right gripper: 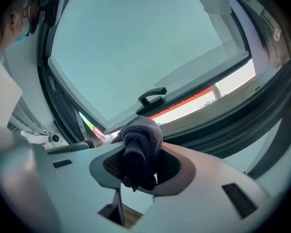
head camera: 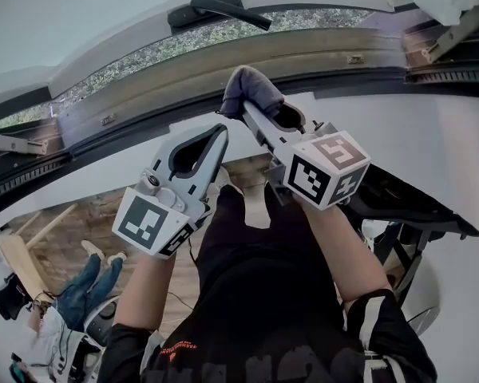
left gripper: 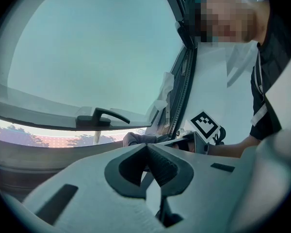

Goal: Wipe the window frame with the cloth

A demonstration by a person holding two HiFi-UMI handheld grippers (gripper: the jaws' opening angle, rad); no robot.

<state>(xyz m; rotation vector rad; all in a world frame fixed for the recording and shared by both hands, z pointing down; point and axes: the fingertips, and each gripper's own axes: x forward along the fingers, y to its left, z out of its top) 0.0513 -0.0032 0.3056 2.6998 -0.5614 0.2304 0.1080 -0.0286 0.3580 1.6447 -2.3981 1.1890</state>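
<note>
The dark grey terry cloth (head camera: 252,91) is pinched between the fingers of the right gripper (head camera: 247,110) and bunched into a wad that bulges past the tips. It is held up at the lower rail of the grey window frame (head camera: 184,70), below the black window handle (head camera: 219,10). Whether contact is made cannot be told, but it looks very close. The left gripper (head camera: 219,136) is held alongside and lower, its fingers pressed together on nothing. The wiping step is judged to be in hand, at or near the start of a stroke. Next, the wad should be pressed onto the rail and drawn along it, with a firm pinch so that the cloth is not dragged out.
</note>
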